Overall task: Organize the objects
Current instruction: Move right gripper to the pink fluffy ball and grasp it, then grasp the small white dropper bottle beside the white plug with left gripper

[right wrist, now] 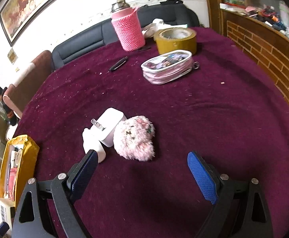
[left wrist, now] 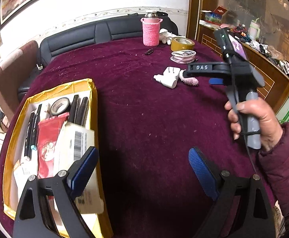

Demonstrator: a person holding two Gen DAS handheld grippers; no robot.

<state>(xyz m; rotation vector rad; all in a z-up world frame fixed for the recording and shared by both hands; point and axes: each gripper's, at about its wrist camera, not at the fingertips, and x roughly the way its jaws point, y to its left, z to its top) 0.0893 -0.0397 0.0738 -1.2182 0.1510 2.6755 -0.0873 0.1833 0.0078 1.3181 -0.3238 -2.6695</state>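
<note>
A yellow box (left wrist: 92, 107) at the table's left holds markers, a tape roll, a red packet and labelled cartons; it also shows in the right wrist view (right wrist: 28, 154). My left gripper (left wrist: 142, 170) is open and empty beside the box. My right gripper (right wrist: 142, 170) is open and empty, just short of a pink fluffy toy (right wrist: 134, 138) and a white charger plug (right wrist: 108, 127). From the left wrist view the right gripper (left wrist: 204, 73) hovers over the toy (left wrist: 190, 80) and the plug (left wrist: 169, 77).
A pink knitted bottle (right wrist: 127, 29), a brown tape roll (right wrist: 175, 39), a clear pink pouch (right wrist: 167, 66) and a small black object (right wrist: 118, 63) lie at the far side of the maroon tablecloth (right wrist: 214, 123). A black sofa (left wrist: 74, 37) and a cluttered wooden counter (left wrist: 263, 57) stand beyond.
</note>
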